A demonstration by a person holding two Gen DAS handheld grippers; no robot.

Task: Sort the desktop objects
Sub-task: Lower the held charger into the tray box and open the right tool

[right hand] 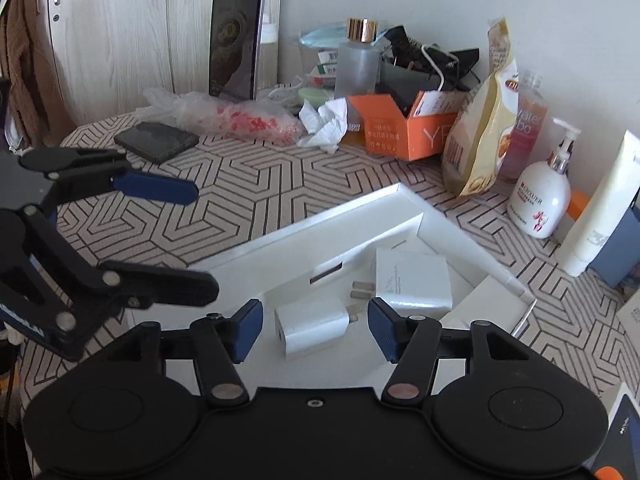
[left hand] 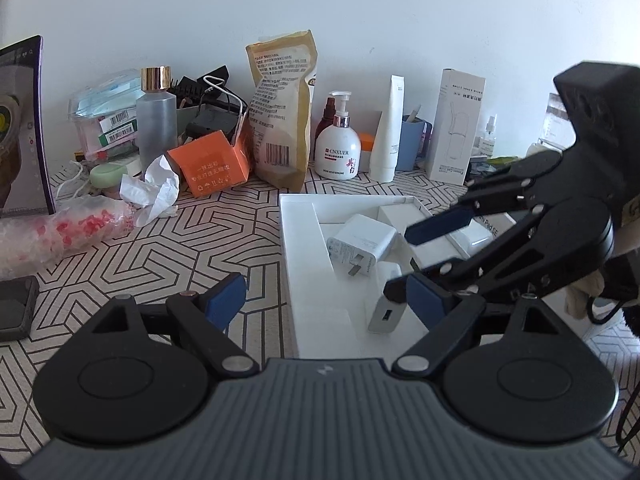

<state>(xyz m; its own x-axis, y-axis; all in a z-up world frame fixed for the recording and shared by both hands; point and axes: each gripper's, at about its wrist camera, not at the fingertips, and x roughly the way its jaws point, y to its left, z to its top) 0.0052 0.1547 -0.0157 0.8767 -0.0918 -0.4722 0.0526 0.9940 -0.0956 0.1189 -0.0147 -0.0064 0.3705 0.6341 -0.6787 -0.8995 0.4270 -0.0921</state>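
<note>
A white open box (left hand: 304,264) lies on the patterned table and also shows in the right wrist view (right hand: 344,216). Two white plug chargers lie in it: a large one (left hand: 362,246) (right hand: 414,278) and a smaller one with a USB port (left hand: 386,306) (right hand: 314,326). My right gripper (right hand: 316,326) is open, its blue pads on either side of the smaller charger, apart from it. It also shows in the left wrist view (left hand: 416,264). My left gripper (left hand: 326,304) is open and empty above the box's left edge; it also shows in the right wrist view (right hand: 204,238).
Along the wall stand a tablet (right hand: 236,38), a clear bottle (left hand: 156,120), an orange carton (left hand: 210,162), a tan pouch (left hand: 282,108), a pump bottle (left hand: 338,144), a white tube (left hand: 388,132) and a tall white box (left hand: 456,124). Crumpled tissue (left hand: 152,190), a plastic bag (left hand: 60,232) and a dark phone (right hand: 156,140) lie at the left.
</note>
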